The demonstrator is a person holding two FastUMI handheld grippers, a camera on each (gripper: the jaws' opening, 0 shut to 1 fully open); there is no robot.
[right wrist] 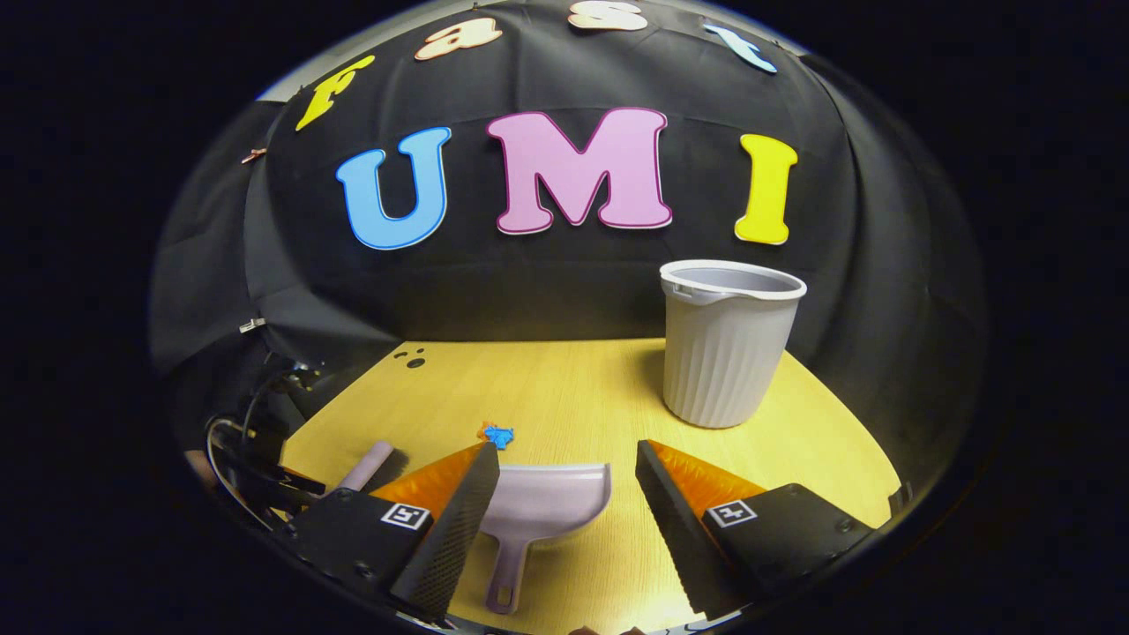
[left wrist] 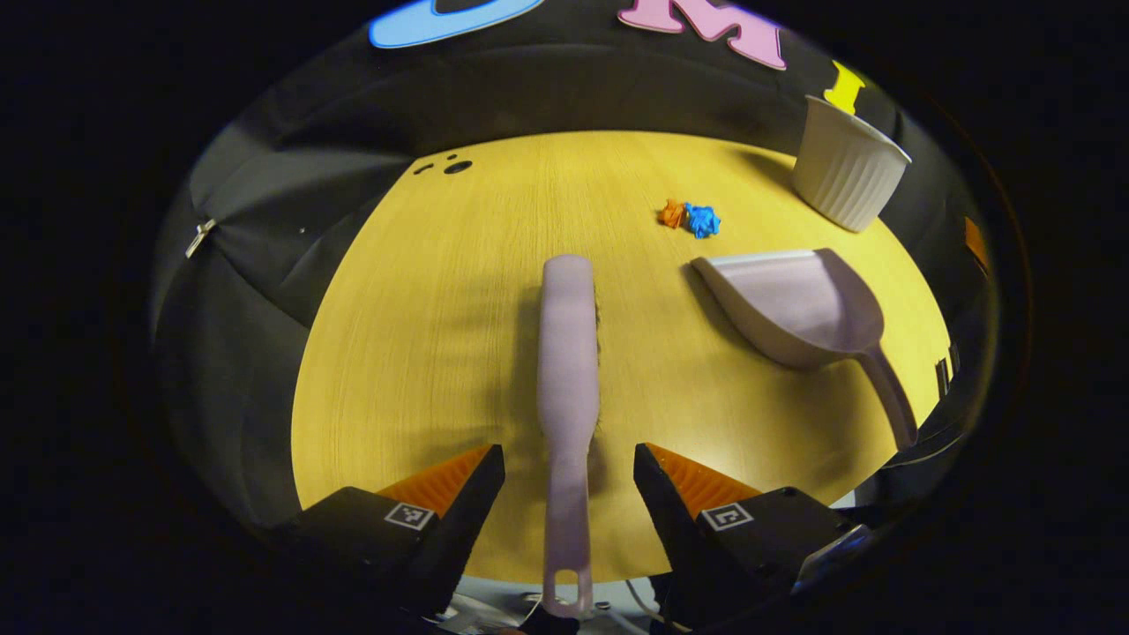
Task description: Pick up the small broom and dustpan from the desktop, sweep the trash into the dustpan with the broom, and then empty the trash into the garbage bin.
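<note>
Item 1, left gripper (left wrist: 569,463): bottom of the left gripper view, jaws spread wide with nothing between the pads but air. The broom (left wrist: 567,353) lies flat on the desktop (left wrist: 423,353), running from frame centre down to the bottom edge, its handle passing between the two fingers without touching either.

Item 2, right gripper (right wrist: 564,481): bottom of the right gripper view, likewise released and holding nothing. The dustpan (right wrist: 542,503) sits just ahead of it at lower centre, handle pointing toward the camera and slightly left of the midline.

Item 3, trash (left wrist: 691,218): two crumpled scraps, one orange and one blue, touching, at upper centre-right of the left gripper view, just beyond the dustpan's mouth.

Item 4, garbage bin (right wrist: 728,344): ribbed, upright, open top, at right of centre in the right gripper view, well apart from the scraps.

Step in hand, judged: the pick-up of both tools, not yet made.

Handling notes: the broom handle is thin and lies low, so the left fingers need to drop until the tips nearly meet the wood before closing, keeping the handle centred to avoid twisting it. The right gripper wants a small shift toward frame left so the dustpan handle sits midway. Both tools look light; a firm, square grip should prevent swivelling during the sweep.
</note>
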